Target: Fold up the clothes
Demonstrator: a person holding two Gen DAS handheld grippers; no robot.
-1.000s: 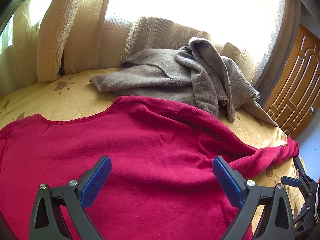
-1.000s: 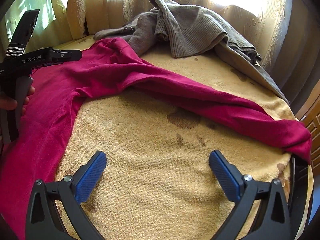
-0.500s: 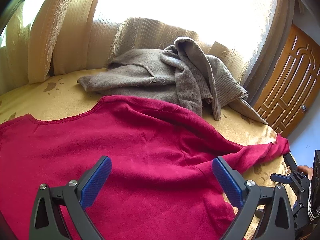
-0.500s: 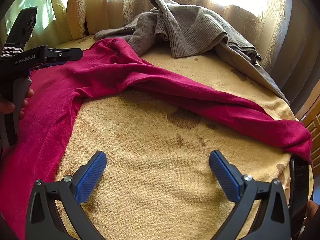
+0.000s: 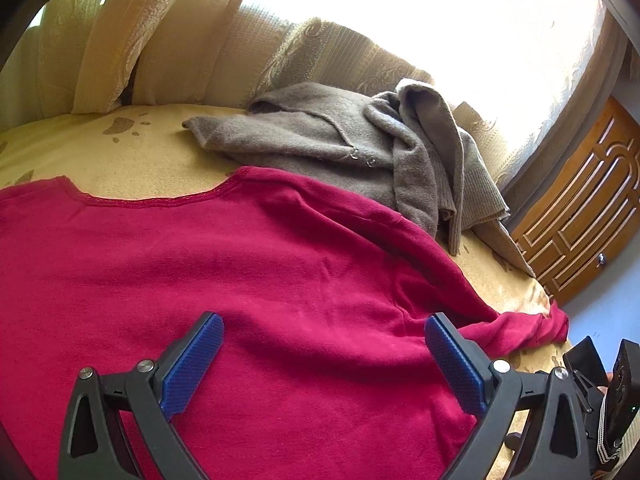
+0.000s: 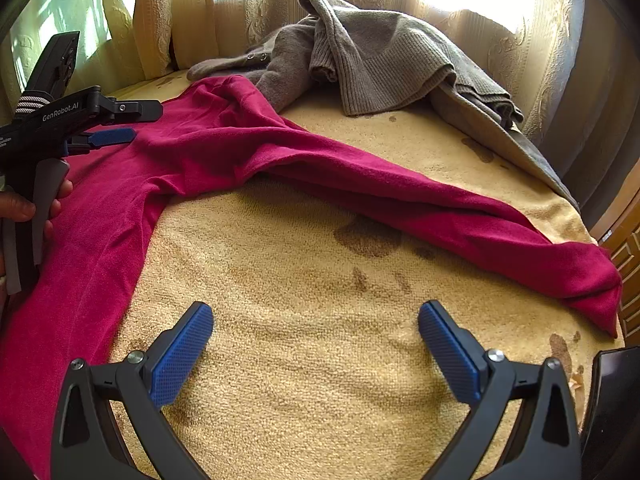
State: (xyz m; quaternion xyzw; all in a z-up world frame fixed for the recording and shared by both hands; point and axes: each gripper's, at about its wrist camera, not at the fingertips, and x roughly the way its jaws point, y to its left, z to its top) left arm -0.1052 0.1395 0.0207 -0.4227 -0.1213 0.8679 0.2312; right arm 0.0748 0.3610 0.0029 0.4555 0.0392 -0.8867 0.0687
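Simply soft crimson knit top (image 5: 248, 280) beside fuzzy, crumpled taupe cardigan (image 5: 320, 140)

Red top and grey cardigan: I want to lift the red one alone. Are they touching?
Touching. In the right wrist view the cardigan's sleeve lies against the red top's shoulder; the left wrist view shows the top overlapping the cardigan.

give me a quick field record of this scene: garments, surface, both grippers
surface: yellow terry bedcover, stained in spots
red top: red long-sleeve top spread flat, neckline away from the left gripper, one sleeve stretched out sideways
grey garment: grey knit cardigan crumpled beyond the top, by the curtains
left gripper: left gripper open, over the top's body
right gripper: right gripper open, over bare bedcover
fold: not yet begun
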